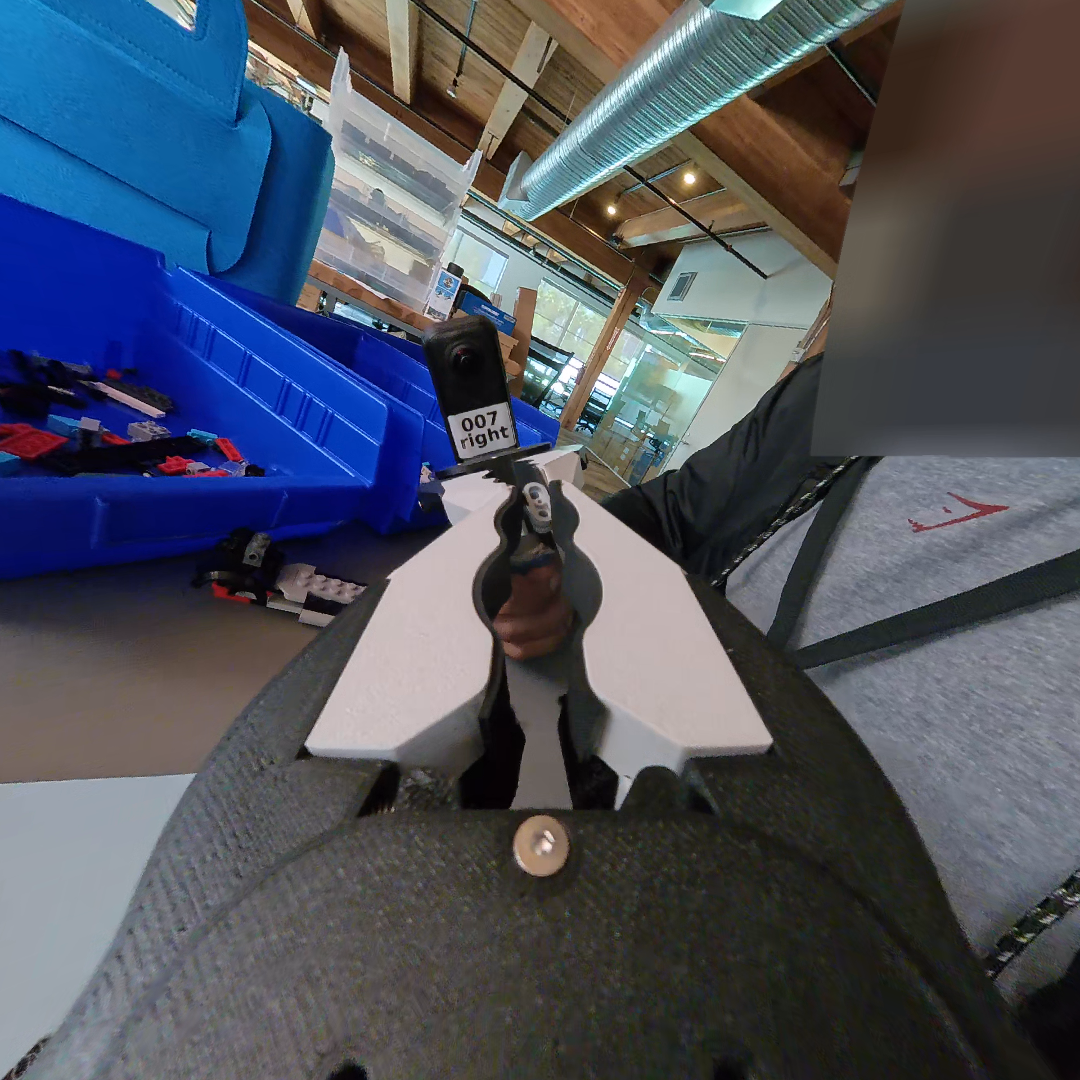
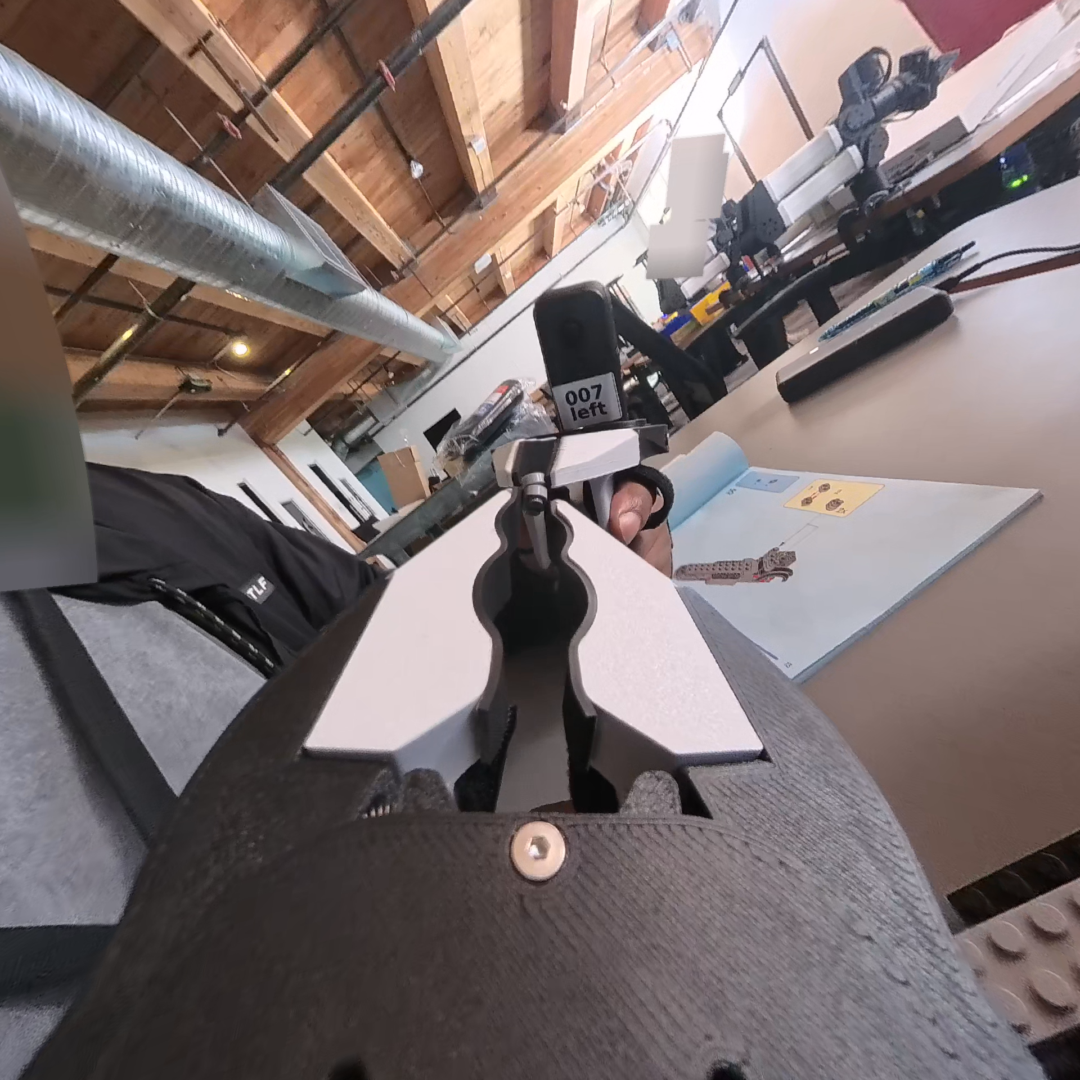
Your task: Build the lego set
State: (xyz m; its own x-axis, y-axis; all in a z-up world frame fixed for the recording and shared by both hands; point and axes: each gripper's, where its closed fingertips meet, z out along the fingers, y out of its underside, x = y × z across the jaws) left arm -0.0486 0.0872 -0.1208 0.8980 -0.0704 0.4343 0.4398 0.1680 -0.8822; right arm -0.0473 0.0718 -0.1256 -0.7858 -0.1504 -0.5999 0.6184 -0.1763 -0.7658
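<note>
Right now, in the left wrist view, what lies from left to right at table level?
Blue parts bin holding loose Lego pieces → partly built Lego model on the table in front of the bin → left gripper shut on a small grey Lego piece → person's grey top.

each gripper, the left gripper (image 1: 535, 502) and the right gripper (image 2: 533, 502), has pale grey wedge fingers in a rough black printed body with one silver screw and a black camera bearing a white label. the person wears a grey top (image 1: 911, 672), black sleeves and black straps.
</note>
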